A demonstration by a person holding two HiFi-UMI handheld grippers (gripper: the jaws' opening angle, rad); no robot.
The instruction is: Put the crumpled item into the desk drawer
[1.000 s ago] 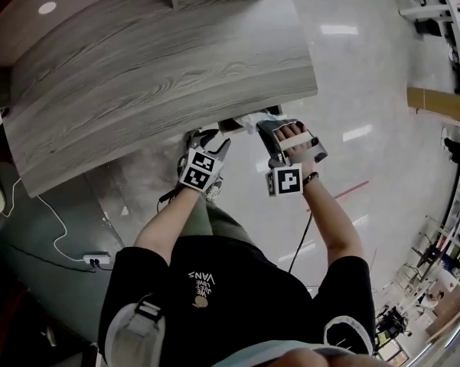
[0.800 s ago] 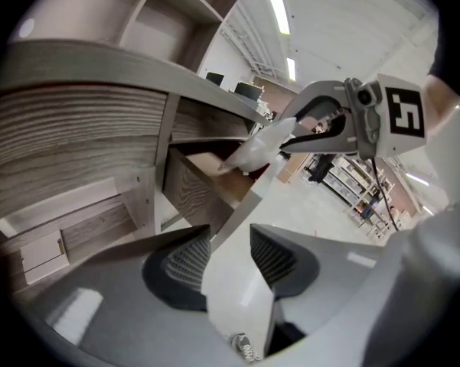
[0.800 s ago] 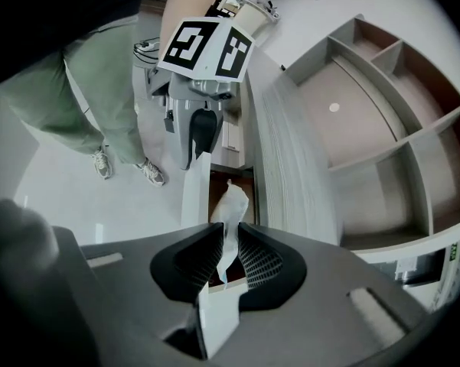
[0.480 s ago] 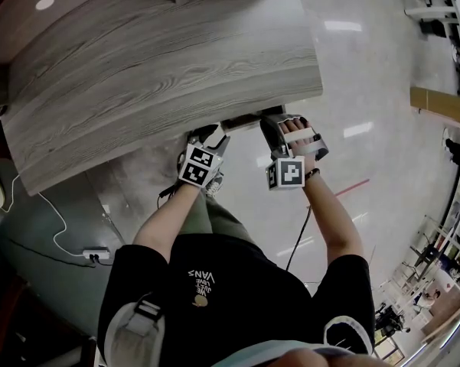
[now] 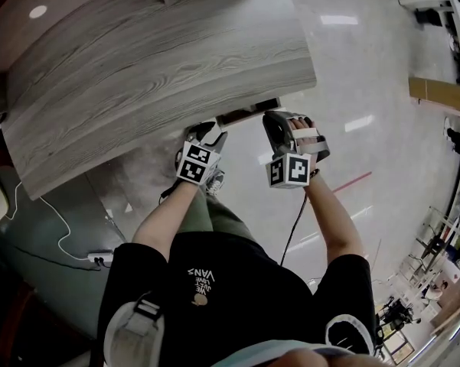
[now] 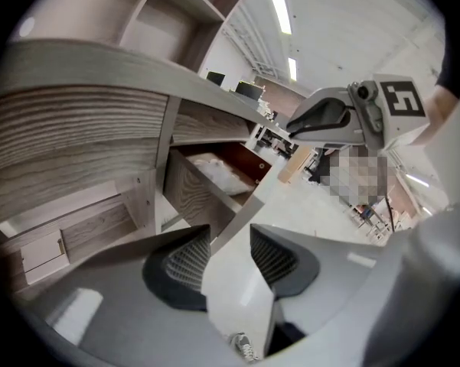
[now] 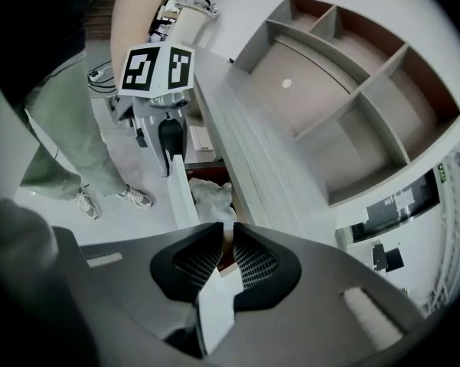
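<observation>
The crumpled white item (image 6: 218,170) lies inside the desk drawer (image 5: 249,115), which stands partly open under the grey wood desk top (image 5: 153,60); the item also shows in the right gripper view (image 7: 212,197). My left gripper (image 6: 228,251) is open at the drawer's left end, and the drawer front (image 6: 241,216) runs into the gap between its jaws. My right gripper (image 7: 228,249) is at the other end, jaws drawn to a narrow slit. The white drawer front (image 7: 180,193) passes under them. The head view shows both the left gripper (image 5: 203,140) and the right gripper (image 5: 279,132) against the drawer.
Open shelf compartments (image 7: 352,75) rise behind the desk. A power strip (image 5: 99,258) with a white cable lies on the floor at left. The person's legs and shoes (image 7: 130,197) stand close to the drawer. Glossy floor (image 5: 367,90) stretches to the right.
The drawer has slid further in under the desk top. The white item, seen from the head a second ago, is now hidden there. Both grippers have moved toward the desk with it.
</observation>
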